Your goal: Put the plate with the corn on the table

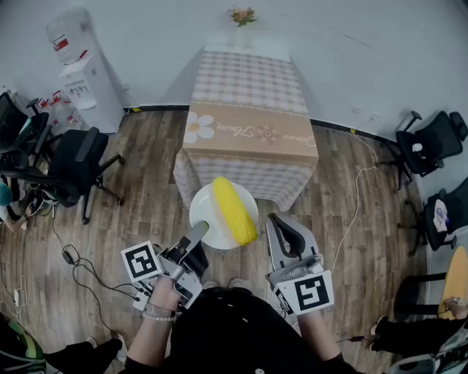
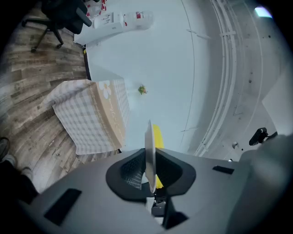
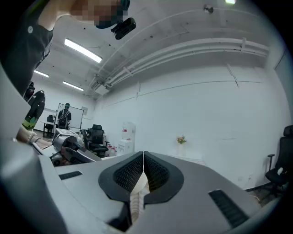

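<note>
The bench stands in the upper middle of the head view, draped in a pink-checked cloth with a tan daisy-print runner across its near end. A small bunch of flowers sits at its far edge. The wooden plank floor carries office chairs at left and right, a water dispenser at upper left, and loose cables.

The cursive lettering on the table is too small to read.

Yellow corn on a white plate, just ahead of the grey left claw; beyond it, a pink-beige checked tablecloth with tan, daisy-printed runner.
</note>
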The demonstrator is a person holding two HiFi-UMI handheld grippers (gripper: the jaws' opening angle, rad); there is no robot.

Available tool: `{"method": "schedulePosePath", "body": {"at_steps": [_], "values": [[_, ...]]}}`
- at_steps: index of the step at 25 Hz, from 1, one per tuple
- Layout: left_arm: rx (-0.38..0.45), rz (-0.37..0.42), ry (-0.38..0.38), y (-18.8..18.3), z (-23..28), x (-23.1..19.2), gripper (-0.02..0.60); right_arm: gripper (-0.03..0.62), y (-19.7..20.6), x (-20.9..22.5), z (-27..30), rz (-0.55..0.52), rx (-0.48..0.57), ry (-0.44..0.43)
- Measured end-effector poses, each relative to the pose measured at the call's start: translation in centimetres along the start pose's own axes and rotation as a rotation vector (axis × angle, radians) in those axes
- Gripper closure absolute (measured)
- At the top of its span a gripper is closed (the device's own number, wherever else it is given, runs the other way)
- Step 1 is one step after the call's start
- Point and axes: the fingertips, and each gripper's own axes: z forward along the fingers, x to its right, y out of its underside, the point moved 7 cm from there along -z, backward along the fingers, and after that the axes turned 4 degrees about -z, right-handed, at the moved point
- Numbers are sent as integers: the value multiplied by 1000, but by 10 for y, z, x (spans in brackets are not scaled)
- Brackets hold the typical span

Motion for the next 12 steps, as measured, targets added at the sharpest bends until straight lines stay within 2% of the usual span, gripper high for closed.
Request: {"method": "schedulePosePath", "body": {"at_steps": [12], "values": [[2, 4, 9, -1, 0, 0, 532, 553, -1, -4, 3, -34, -6, -14]]}}
